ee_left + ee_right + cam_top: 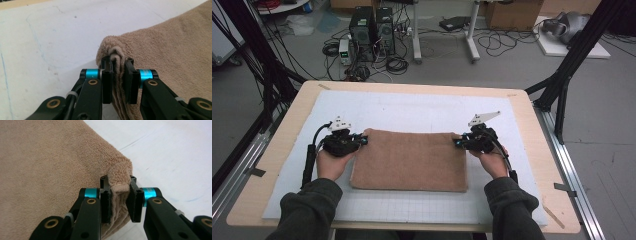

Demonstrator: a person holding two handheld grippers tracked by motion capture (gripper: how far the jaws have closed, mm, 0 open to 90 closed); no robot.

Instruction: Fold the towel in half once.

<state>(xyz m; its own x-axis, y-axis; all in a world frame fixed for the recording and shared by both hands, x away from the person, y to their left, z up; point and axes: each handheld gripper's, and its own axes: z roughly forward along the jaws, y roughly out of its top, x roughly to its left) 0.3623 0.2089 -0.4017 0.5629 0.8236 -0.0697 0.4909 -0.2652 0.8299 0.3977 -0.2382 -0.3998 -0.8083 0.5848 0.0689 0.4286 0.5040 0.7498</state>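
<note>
Pale wood edges the tabletop (287, 125), which carries a white gridded mat (412, 112) across nearly its whole surface. Folded flat at the mat's centre lies a tan terry towel (409, 160), its long sides running from 9 o'clock to 3 o'clock.

At the towel's 10 o'clock corner sits the left claw (362, 140), held in a hand that comes in from 7 o'clock. In the left gripper view the left claw (119, 75) is clamped on that corner: the bunched layers of cloth (117, 53) are squeezed between the two black pads and bulge out above them.

At the towel's 2 o'clock corner sits the right claw (457, 142), its hand coming in from 5 o'clock. In the right gripper view the right claw (120, 197) pinches its corner the same way, with the folded edge (120, 173) pressed between the pads and the rest of the towel spreading away toward 10 o'clock.

Small blue rings mark both claws just behind the pads.
</note>
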